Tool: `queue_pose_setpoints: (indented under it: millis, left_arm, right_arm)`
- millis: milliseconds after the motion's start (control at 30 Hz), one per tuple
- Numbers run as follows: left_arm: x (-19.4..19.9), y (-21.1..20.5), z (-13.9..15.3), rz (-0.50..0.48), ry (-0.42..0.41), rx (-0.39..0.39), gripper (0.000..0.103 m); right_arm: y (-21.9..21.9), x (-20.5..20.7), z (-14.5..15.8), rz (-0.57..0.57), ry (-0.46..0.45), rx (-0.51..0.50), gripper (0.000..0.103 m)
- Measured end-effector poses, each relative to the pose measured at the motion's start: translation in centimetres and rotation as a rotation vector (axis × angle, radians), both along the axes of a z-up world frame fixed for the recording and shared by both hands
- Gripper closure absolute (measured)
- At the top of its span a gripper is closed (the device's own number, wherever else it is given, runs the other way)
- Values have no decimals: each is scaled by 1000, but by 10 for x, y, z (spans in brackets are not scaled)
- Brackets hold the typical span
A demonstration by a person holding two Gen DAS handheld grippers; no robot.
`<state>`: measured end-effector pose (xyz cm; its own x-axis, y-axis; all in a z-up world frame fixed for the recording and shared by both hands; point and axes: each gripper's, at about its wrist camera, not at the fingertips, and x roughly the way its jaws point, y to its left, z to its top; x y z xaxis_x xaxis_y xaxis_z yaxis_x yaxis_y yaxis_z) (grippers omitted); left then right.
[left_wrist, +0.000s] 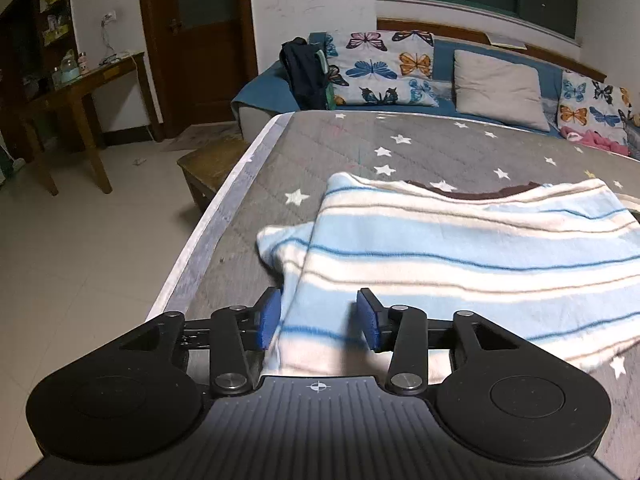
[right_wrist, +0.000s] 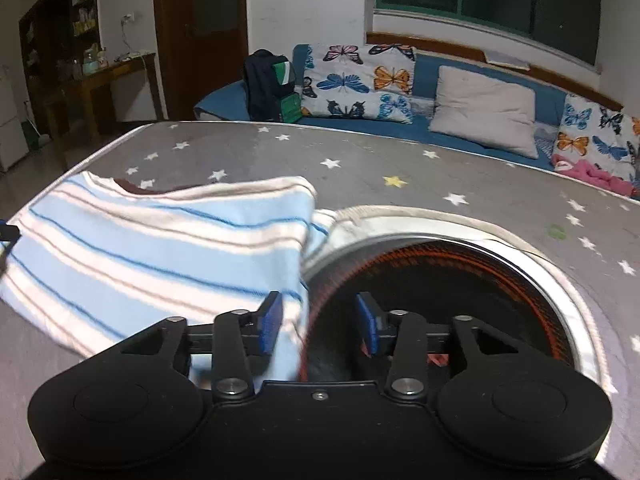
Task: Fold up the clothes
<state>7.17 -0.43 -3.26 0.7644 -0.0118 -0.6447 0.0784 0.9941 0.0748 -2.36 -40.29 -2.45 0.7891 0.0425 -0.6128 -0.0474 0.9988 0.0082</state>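
Left gripper point(left_wrist: 318, 320) stands with its blue pads spread wide, and the near-left corner of the soft fleecy garment with pale blue, cream and tan stripes point(left_wrist: 460, 248) lies right between them, unpinched. Right gripper point(right_wrist: 320, 322) is just as wide, straddling the garment's near-right edge; its right pad hangs over a dark round mat with an orange ring and pale rim point(right_wrist: 460, 264), which the garment's right side overlaps. From both grippers the garment runs forward across the grey star-printed bed cover point(left_wrist: 360, 140), its long axis crosswise between them, stripes likewise. Layers already overlap at the left. Each gripper is nearest its own corner.
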Motion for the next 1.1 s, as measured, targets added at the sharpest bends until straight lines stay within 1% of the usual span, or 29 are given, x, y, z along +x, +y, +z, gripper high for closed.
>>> queue_pose_setpoints:
  millis: [100, 167, 233, 433, 533, 633, 767, 833, 967, 1100]
  left_arm:
    - [-12, -1, 1, 12, -9, 15, 45]
    - [-20, -1, 1, 21, -15, 26, 37]
    - [-28, -1, 2, 29, -21, 36, 32]
    - [-45, -2, -3, 28, -8, 55, 31]
    - [-51, -3, -9, 18, -1, 63, 25]
    - [-54, -3, -13, 11, -10, 68, 22]
    - [-54, -2, -19, 11, -14, 72, 21]
    - [-55, -4, -21, 10, -28, 86, 20]
    - [-57, -8, -26, 4, -60, 117, 18]
    - [-57, -9, -29, 10, -81, 118, 16]
  right_arm:
    - [-9, -14, -1, -24, -3, -8, 52]
    - [-16, -22, -3, -46, 4, -13, 49]
    - [-22, -31, -5, -68, 10, -19, 48]
    - [-48, -52, -13, -135, 29, -39, 45]
    - [-66, -59, -17, -170, 36, -51, 43]
    - [-79, -65, -23, -205, 37, -50, 41]
    - [-90, -67, -31, -228, 33, -40, 39]
    - [-93, -68, -34, -232, 32, -35, 38]
    - [-96, -68, -36, -229, 28, -24, 30]
    - [-98, -68, -38, -226, 24, -14, 27]
